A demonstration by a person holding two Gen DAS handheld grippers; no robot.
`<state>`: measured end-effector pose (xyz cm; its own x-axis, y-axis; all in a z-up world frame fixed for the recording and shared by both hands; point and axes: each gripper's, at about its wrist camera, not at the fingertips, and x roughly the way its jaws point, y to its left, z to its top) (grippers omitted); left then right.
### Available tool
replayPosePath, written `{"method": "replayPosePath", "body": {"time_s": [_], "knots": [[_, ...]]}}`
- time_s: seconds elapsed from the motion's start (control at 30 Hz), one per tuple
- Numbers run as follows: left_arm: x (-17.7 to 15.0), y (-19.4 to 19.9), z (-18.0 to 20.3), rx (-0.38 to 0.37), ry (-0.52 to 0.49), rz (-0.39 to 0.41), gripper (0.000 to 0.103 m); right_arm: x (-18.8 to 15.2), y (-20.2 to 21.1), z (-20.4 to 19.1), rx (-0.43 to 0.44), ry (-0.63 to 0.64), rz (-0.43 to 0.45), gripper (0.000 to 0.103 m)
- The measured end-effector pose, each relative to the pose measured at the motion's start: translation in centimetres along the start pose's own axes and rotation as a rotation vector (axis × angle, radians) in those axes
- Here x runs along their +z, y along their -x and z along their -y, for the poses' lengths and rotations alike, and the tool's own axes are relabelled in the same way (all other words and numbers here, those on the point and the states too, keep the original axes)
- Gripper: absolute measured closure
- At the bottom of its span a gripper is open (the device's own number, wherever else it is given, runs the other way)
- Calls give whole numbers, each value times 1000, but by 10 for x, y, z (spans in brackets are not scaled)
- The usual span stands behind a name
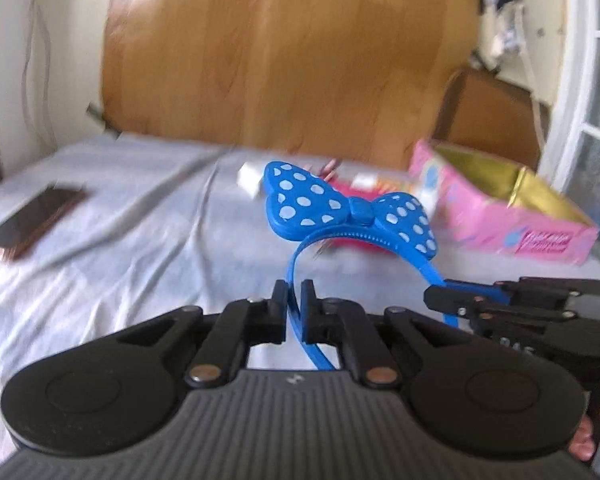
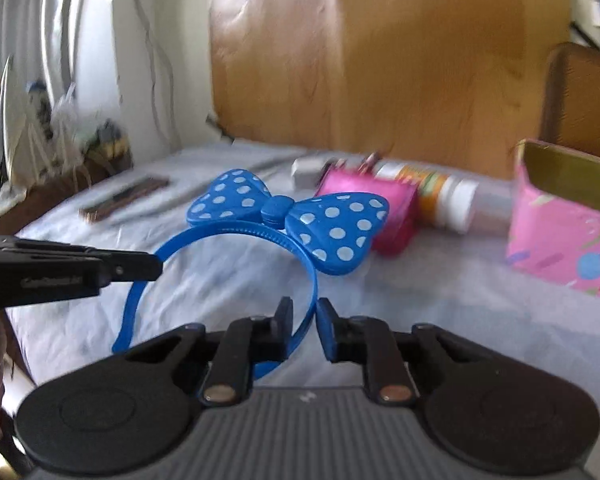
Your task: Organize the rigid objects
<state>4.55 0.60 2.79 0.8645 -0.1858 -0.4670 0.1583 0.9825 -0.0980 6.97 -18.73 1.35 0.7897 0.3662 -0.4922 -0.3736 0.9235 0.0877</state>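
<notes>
A phone (image 1: 32, 224) is seen far left on the grey sheet (image 1: 140, 240). In the middle, the blue headband (image 1: 350, 210) is held above the sheet by both grippers. The left gripper (image 1: 295, 308) is clamped on the left leg of the band; the right gripper (image 2: 303, 320) is set around the right leg, its fingers (image 2: 327, 326) close on it, though a small gap shows on one side. Behind the bow lie a pink case (image 2: 374, 210) and a bottle (image 2: 440, 198). At far right stands the open pink box (image 1: 500, 216). The carrying step is judged to be in hand. Next, the headband probably needs to be moved right and lowered into the box, both grips being kept level.
</notes>
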Motion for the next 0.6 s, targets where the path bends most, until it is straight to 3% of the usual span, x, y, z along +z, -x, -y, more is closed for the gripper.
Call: {"method": "replayPosePath", "body": {"time_s": [0.17,0.3,0.47,0.6], "knots": [[35,-18,47,-95,-60,44,94,18,24,34,-125,-2,147,91],[64,-56,101,-192,-121,73,94,37,35,92,-240,-71,223,92],[94,-121,169,-266,-150,56,94,53,28,171,-381,-107,245,92],[105,-177,218,-255,-197,13,94,64,12,231,-456,-141,225,92]]}}
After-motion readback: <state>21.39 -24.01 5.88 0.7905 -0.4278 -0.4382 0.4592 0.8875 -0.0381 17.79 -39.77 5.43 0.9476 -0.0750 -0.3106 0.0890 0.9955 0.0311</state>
